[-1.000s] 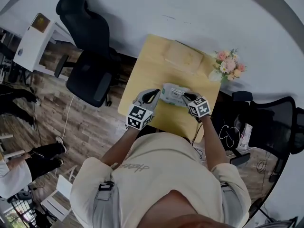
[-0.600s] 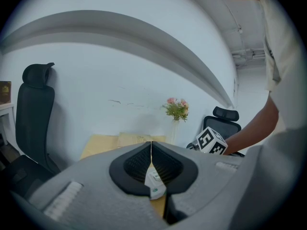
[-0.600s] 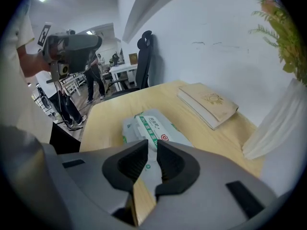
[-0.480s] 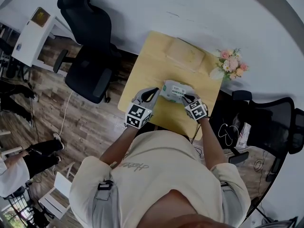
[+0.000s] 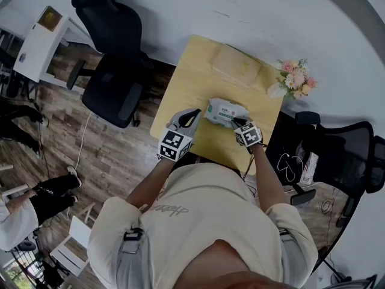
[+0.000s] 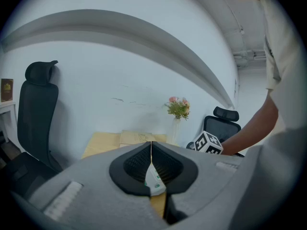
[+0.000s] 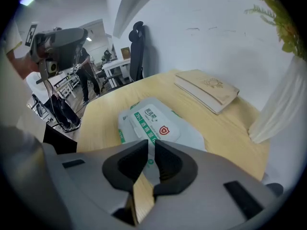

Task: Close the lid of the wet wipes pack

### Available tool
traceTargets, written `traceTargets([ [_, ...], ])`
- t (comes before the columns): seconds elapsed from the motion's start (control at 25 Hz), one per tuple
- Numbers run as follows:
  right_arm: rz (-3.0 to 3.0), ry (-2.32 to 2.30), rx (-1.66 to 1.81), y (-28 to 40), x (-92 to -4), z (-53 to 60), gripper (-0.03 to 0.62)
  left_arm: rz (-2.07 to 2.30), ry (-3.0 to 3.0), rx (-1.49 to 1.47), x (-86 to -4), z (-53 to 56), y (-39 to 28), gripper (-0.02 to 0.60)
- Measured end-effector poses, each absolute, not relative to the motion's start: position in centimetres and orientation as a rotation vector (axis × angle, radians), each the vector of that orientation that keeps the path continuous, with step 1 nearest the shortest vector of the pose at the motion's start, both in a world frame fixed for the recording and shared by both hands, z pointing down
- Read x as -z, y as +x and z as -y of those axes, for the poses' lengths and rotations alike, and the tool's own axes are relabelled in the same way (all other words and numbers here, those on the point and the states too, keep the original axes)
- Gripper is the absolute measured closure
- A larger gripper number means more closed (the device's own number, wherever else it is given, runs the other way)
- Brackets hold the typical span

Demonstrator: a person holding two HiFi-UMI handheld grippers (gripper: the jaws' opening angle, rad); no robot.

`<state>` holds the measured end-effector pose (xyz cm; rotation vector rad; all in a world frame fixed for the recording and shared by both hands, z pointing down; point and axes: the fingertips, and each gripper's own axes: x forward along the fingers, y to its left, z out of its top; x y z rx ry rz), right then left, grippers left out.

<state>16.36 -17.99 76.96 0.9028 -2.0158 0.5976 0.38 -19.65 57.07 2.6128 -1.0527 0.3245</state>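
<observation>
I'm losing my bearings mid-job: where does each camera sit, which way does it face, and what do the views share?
Head view: on the person's head, steeply down onto table and wipes pack; shoulders, arms, left gripper, right gripper show.
Left gripper view: on that gripper, facing wall and flowers; its jaws together, the right arm alongside.
Right gripper view: on that gripper, facing across the wipes pack toward the black chair; jaws narrowly apart.
Shared: all three show the wipes pack.
</observation>
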Motion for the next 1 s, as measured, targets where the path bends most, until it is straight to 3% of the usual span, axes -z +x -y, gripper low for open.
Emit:
traceTargets([
  [1.0,1.977,0.91,-0.671,14.3,-75.4,19.5,0.556,0.966,2.641,-0.294,-57.4,21.3,-0.5,0.563],
])
